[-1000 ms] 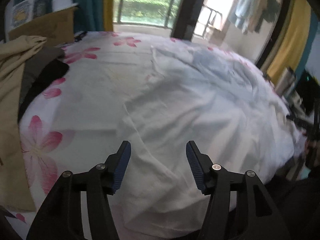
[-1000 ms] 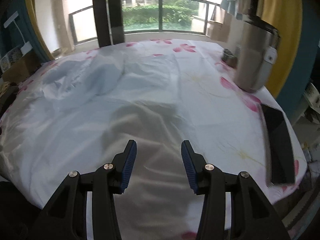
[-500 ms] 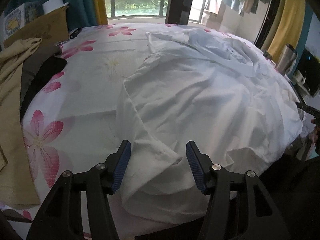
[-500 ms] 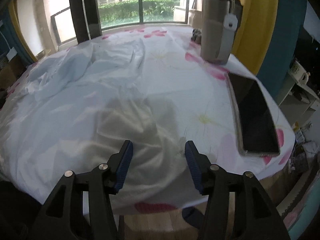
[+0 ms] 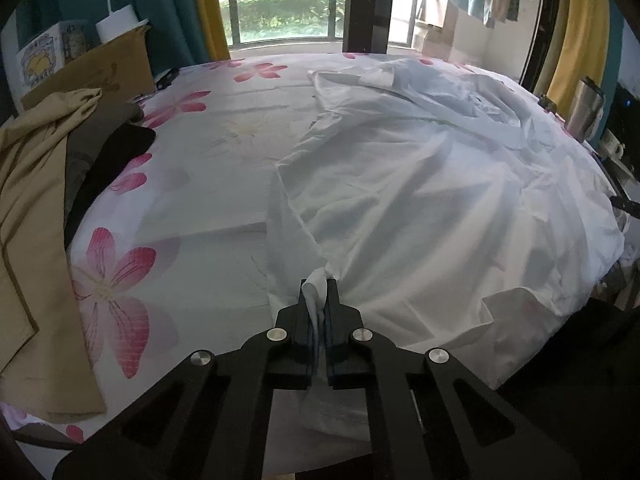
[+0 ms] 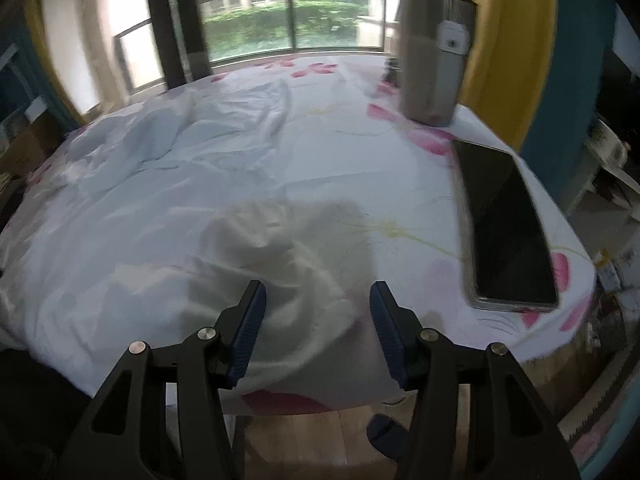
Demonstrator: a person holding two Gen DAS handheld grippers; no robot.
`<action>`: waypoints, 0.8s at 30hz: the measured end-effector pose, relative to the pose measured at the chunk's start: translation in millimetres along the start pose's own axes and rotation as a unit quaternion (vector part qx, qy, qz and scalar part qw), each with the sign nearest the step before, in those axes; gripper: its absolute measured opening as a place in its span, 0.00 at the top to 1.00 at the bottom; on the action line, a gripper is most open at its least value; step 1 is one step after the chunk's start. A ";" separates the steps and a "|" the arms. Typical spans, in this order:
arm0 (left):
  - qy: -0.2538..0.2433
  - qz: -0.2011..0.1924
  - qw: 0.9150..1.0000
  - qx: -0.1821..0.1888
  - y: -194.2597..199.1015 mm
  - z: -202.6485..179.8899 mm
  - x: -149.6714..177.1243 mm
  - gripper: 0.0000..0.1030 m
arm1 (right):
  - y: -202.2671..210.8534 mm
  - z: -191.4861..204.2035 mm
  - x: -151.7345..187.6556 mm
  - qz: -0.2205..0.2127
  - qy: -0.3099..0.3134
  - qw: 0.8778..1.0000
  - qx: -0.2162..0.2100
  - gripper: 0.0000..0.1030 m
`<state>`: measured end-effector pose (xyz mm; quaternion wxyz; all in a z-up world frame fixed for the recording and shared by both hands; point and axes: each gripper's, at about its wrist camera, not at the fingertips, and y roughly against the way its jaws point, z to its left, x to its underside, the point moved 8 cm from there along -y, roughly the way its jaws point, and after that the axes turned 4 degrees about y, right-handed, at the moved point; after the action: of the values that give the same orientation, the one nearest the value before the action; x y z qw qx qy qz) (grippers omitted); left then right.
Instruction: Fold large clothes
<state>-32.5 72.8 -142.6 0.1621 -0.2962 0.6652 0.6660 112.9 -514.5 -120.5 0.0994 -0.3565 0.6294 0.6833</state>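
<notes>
A large white garment [image 5: 420, 200] lies spread and wrinkled over a table covered by a white cloth with pink flowers [image 5: 192, 200]. My left gripper [image 5: 319, 300] is shut on a bunched near edge of the garment at the table's front. In the right wrist view the same garment [image 6: 160, 208] covers the left and middle of the table. My right gripper [image 6: 316, 320] is open, its blue-padded fingers either side of a raised fold of the garment's near right corner [image 6: 288, 280], not closed on it.
A tan garment [image 5: 32, 220] and dark clothes [image 5: 108, 156] lie at the table's left. A cardboard box [image 5: 92, 72] stands at the back left. A steel tumbler [image 6: 432, 52] and a phone [image 6: 504, 224] sit on the right side, near the table edge.
My left gripper has shut on the garment's near edge; it was open half a second ago. My right gripper has moved right and lower toward the garment's corner, still open.
</notes>
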 end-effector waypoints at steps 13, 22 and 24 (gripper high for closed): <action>-0.010 -0.075 0.997 -0.022 40.8 18.8 -41.9 0.96 | 25.2 30.5 -30.2 -0.019 0.073 0.997 0.010 0.97; -0.015 -0.116 0.993 -0.029 59.8 23.6 -76.8 0.96 | 51.9 39.3 -79.6 -0.072 0.099 0.992 0.035 0.97; -0.020 -0.122 0.992 -0.034 61.6 24.2 -83.5 0.96 | 52.7 39.3 -87.6 -0.077 0.105 0.990 0.045 0.97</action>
<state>-9.9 107.6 -44.5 0.2452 -0.3673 0.5980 0.6688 131.5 -460.4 -27.1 0.1010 -0.4688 0.6369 0.6037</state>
